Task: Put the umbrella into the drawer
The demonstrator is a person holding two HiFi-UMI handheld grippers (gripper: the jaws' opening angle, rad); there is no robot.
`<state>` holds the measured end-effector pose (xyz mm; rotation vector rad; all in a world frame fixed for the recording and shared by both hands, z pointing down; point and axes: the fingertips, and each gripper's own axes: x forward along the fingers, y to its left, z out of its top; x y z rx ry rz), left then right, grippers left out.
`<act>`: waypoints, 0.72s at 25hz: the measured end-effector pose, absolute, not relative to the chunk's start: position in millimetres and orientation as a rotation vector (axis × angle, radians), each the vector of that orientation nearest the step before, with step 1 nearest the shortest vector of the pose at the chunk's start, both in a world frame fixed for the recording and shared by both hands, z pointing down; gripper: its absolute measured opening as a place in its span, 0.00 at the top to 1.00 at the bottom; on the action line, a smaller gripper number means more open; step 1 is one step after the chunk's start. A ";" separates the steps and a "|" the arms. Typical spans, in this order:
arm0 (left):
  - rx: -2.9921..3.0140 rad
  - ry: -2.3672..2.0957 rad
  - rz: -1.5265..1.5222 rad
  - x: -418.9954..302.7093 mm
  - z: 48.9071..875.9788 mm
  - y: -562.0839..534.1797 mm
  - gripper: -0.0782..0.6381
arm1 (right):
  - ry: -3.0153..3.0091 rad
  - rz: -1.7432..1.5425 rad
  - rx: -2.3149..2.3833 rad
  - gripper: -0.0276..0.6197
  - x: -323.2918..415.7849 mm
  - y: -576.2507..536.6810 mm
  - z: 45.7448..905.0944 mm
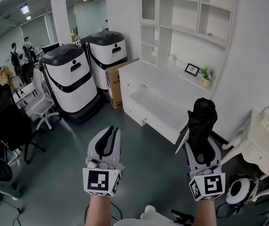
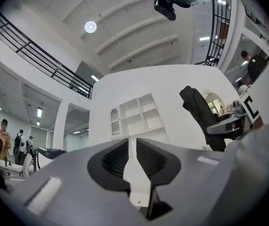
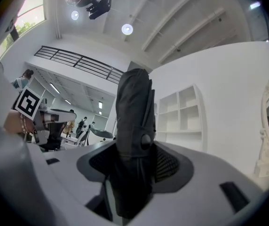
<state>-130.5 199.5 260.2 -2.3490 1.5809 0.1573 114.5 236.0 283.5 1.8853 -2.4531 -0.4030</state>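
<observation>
A black folded umbrella [image 1: 202, 114] stands nearly upright in my right gripper [image 1: 201, 138], which is shut on its lower part. In the right gripper view the umbrella [image 3: 134, 107] fills the gap between the ribbed pads [image 3: 167, 164]. Ahead and slightly left, a white desk [image 1: 162, 81] has its drawer [image 1: 149, 102] pulled open, and what shows of its inside is bare. My left gripper [image 1: 110, 131] hovers over the grey floor, left of the umbrella, jaws together with nothing between them. From the left gripper view [image 2: 132, 142] the umbrella [image 2: 198, 112] shows at the right.
Two white-and-black machines [image 1: 71, 79] and a cardboard box [image 1: 114, 84] stand left of the desk. Office chairs [image 1: 40, 106] and people are at the far left. White ornate furniture [image 1: 266, 140] is close on the right. A photo frame [image 1: 192, 69] and a small plant [image 1: 206, 75] sit on the desk.
</observation>
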 end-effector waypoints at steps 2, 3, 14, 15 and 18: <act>-2.336 1.587 0.153 -116.8 260.0 187.5 0.81 | -2.461 -0.408 1.866 0.59 126.2 220.1 283.6; -2.332 1.588 0.147 -110.6 260.5 182.5 0.81 | -2.466 -0.408 1.863 0.59 131.7 213.5 283.7; -2.327 1.639 0.106 -83.6 267.8 140.1 0.88 | -2.487 -0.334 1.845 0.59 165.6 170.9 297.9; -2.330 1.638 0.102 -82.0 269.5 136.3 0.88 | -2.485 -0.332 1.846 0.59 167.3 167.8 299.4; -2.333 1.638 0.094 -79.6 273.2 122.0 0.88 | -2.478 -0.333 1.848 0.59 170.5 157.1 302.0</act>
